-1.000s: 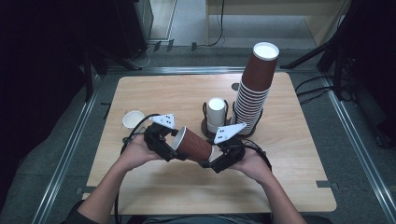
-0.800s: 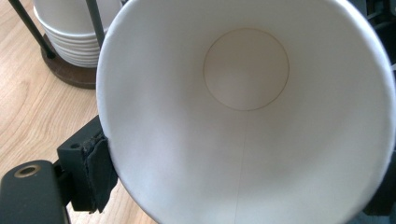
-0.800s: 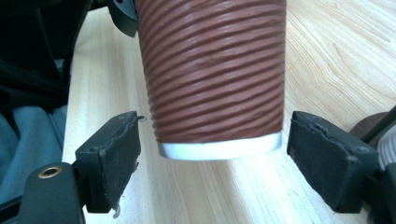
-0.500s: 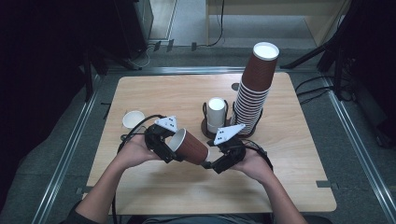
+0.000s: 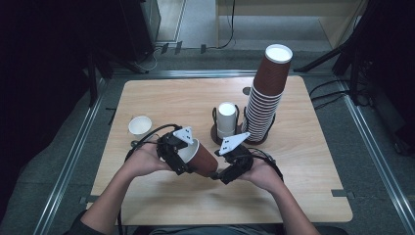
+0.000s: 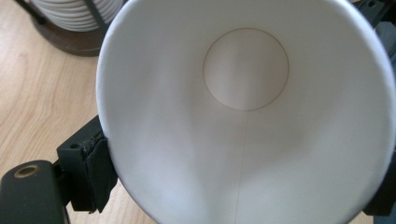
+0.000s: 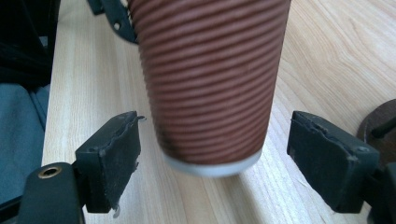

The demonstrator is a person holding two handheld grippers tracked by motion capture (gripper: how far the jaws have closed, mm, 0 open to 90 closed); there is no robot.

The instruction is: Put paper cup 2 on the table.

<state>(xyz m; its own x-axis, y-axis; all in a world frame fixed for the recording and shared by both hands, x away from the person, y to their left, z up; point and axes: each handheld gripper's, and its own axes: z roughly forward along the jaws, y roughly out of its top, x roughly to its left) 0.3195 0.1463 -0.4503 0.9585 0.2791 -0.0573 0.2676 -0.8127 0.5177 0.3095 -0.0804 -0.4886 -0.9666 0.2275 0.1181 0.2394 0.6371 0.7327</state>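
Note:
A brown ribbed paper cup (image 5: 201,160) lies tilted in the air above the near middle of the table, its white mouth towards my left. My left gripper (image 5: 182,157) is shut on the cup near its rim. In the left gripper view the cup's white inside (image 6: 243,116) faces the camera, and a black pad (image 6: 95,172) presses on its left side. My right gripper (image 5: 219,171) is open around the cup's base. In the right gripper view the cup (image 7: 210,79) hangs between the pads (image 7: 116,154), with a gap on each side.
A tall leaning stack of brown cups (image 5: 266,98) stands in a dark holder at the back right. Beside it stands a white upturned cup (image 5: 226,117) in a second holder. A small white cup (image 5: 140,126) sits at the left of the wooden table (image 5: 303,196).

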